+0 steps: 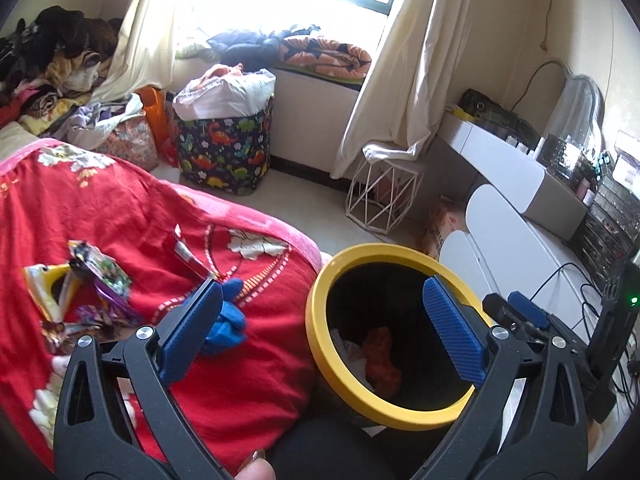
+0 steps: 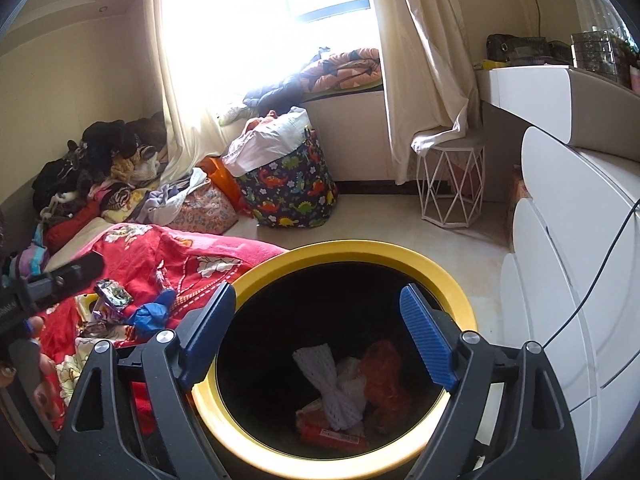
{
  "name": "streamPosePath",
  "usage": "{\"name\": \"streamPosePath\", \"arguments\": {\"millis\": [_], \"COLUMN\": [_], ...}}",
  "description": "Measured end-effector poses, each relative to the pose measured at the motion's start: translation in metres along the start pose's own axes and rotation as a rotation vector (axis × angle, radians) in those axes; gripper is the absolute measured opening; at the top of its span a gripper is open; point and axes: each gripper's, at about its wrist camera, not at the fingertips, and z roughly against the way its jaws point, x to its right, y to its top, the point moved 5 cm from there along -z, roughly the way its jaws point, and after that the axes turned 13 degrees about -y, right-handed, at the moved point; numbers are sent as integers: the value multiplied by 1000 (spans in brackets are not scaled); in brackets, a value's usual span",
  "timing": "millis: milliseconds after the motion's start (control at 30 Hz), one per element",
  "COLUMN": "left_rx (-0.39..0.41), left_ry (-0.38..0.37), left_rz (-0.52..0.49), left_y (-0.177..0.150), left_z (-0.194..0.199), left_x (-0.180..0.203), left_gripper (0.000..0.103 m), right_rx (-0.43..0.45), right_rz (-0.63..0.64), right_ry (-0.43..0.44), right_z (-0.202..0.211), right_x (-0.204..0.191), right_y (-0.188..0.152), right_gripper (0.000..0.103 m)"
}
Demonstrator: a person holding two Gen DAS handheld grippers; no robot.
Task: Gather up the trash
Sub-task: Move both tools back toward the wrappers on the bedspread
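Note:
A black bin with a yellow rim (image 1: 320,320) stands beside the bed. In the left wrist view my left gripper (image 1: 322,288) is open and empty, one finger over the red bedcover (image 1: 120,208), the other over the bin. A crumpled blue piece (image 1: 228,320) lies by its left finger, with shiny wrappers (image 1: 100,280) and a red wrapper (image 1: 188,256) further left. My right gripper (image 2: 318,292) hangs open and empty above the bin's yellow rim (image 2: 460,296). Inside lie a white foam net (image 2: 332,384), an orange wrapper (image 2: 384,376) and an orange packet (image 2: 332,432).
A dinosaur-print basket (image 1: 224,148) full of laundry and a white wire stool (image 1: 380,196) stand on the floor under the window. White drawers (image 1: 520,248) with cables run along the right. Clothes (image 2: 100,168) are piled at the bed's far end.

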Motion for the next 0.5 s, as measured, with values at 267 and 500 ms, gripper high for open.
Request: {"name": "streamPosePath", "arguments": {"millis": [267, 500], "left_rx": [45, 47], "left_ry": [33, 57], "left_rz": [-38, -1], "left_y": [14, 19], "left_z": [22, 34], "left_x": [-12, -32], "left_gripper": [92, 92], "right_rx": [31, 42], "right_rz": [43, 61], "right_ry": [-17, -13], "right_z": [10, 17], "right_x": [-20, -38], "right_y": [6, 10], "right_gripper": [84, 85]}}
